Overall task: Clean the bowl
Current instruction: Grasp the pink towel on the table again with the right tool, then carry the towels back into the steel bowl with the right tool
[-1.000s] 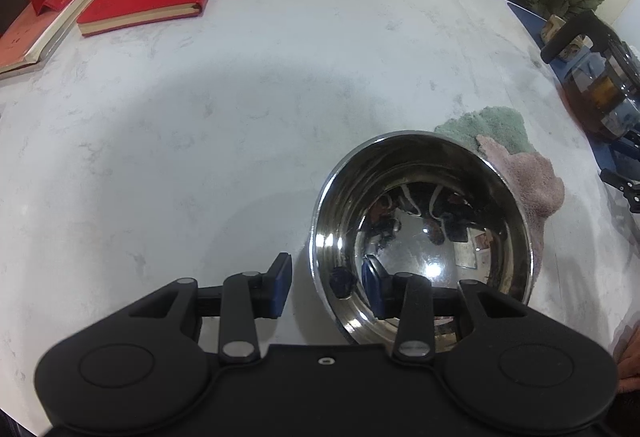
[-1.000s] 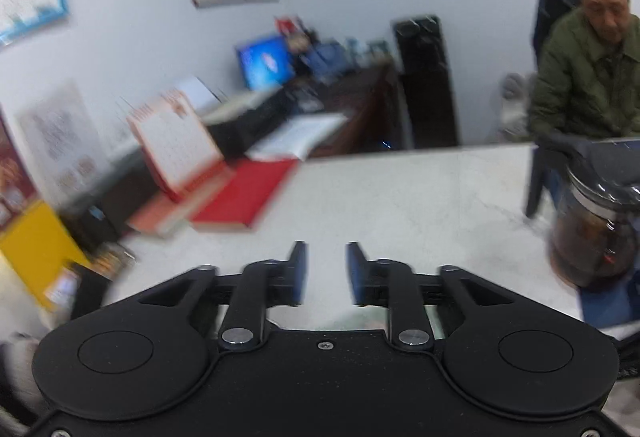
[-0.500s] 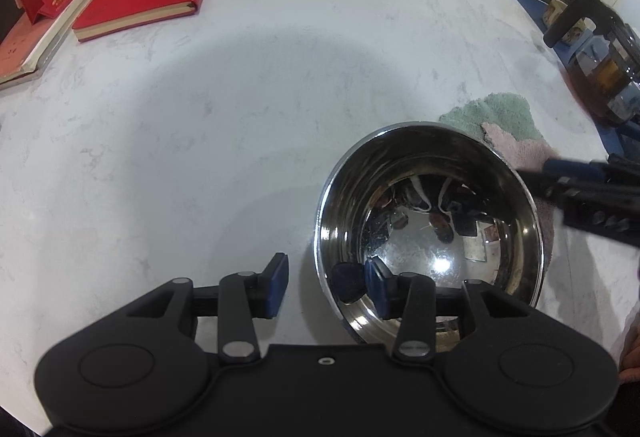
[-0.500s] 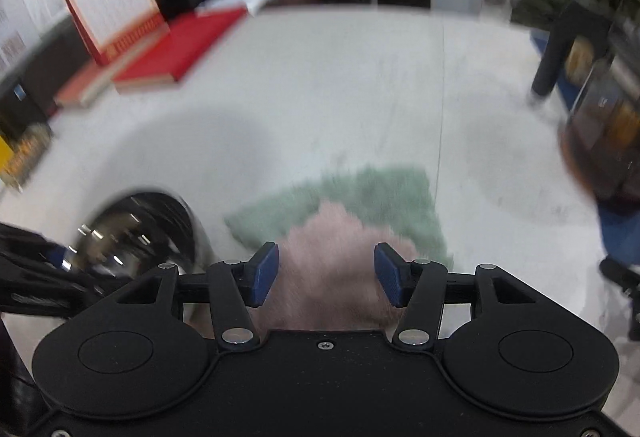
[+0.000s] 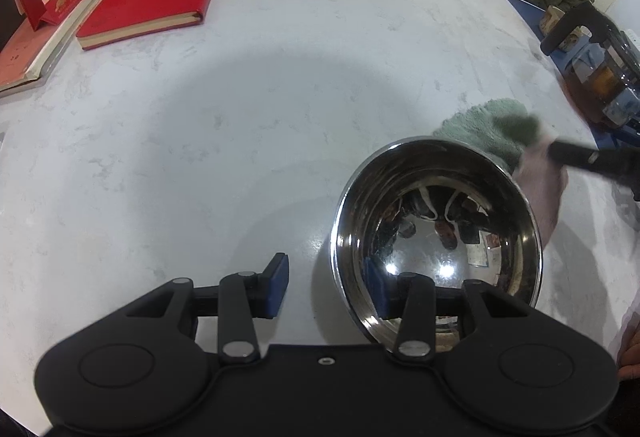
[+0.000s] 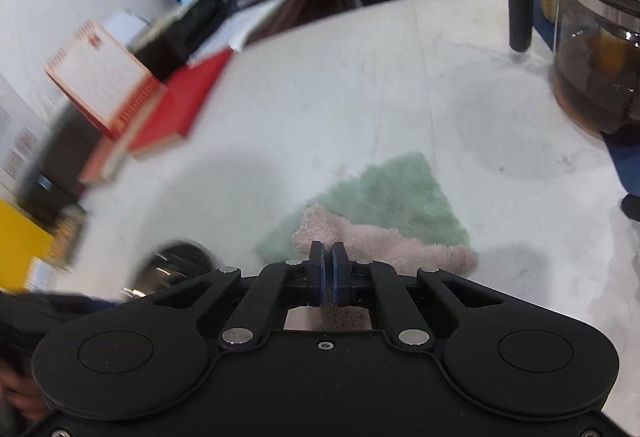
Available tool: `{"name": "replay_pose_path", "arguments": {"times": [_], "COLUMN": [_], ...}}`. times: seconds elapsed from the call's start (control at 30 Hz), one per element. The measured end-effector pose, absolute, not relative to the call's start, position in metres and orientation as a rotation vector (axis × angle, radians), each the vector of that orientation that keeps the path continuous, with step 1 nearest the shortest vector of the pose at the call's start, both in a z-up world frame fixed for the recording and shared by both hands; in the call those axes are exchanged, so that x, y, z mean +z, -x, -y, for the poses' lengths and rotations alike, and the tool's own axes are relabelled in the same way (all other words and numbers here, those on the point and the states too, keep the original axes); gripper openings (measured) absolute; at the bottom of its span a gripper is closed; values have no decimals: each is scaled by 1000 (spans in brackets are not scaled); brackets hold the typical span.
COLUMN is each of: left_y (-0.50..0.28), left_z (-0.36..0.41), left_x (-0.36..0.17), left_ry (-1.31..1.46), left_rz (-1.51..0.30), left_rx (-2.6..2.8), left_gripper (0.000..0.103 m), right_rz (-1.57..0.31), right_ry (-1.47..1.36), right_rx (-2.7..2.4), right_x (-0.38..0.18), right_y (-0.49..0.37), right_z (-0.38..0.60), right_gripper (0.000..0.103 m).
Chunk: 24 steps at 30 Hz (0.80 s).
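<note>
Left wrist view: steel bowl upright on white tabletop, shiny mirror inside, brownish smears near rim | left gripper partly open, straddling bowl's near wall, pads not pressing | right gripper pinched closed on pink-green cloth just beside bowl

The left gripper straddles the bowl rim, one finger inside, one outside, pads apart. The right gripper, beside the bowl, pinches the cloth.
</note>
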<state>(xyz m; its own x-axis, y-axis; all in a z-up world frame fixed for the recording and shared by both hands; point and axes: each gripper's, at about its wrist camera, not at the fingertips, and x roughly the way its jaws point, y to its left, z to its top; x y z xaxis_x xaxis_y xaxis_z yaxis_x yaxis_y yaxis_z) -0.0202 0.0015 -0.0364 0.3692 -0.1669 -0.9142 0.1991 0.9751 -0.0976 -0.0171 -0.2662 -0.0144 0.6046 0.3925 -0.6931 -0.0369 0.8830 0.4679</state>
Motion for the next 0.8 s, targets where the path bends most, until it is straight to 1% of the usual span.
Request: {"name": "replay_pose_path", "arguments": {"times": [0.33, 0.37, 0.5, 0.63, 0.8], "left_y": [21, 20, 20, 21, 22], "left_z": [-5, -5, -5, -7, -9], "left_x": [-39, -39, -42, -42, -41], "left_ry": [-19, -18, -8, -4, 4], "left_rz": [-1158, -1157, -1158, -1155, -1157], "left_rx": [-271, -275, -289, -296, -292], "left_gripper": [40, 40, 40, 40, 40], "right_rz": [-676, -638, -559, -519, -518], "right_ry": [-473, -476, -496, -518, -576], "right_rx": [287, 307, 361, 446, 560], "right_x": [64, 80, 114, 141, 154], "right_y": [38, 43, 50, 56, 60], "right_z": [255, 252, 243, 230, 221], "right_gripper": [3, 3, 3, 3, 3]}}
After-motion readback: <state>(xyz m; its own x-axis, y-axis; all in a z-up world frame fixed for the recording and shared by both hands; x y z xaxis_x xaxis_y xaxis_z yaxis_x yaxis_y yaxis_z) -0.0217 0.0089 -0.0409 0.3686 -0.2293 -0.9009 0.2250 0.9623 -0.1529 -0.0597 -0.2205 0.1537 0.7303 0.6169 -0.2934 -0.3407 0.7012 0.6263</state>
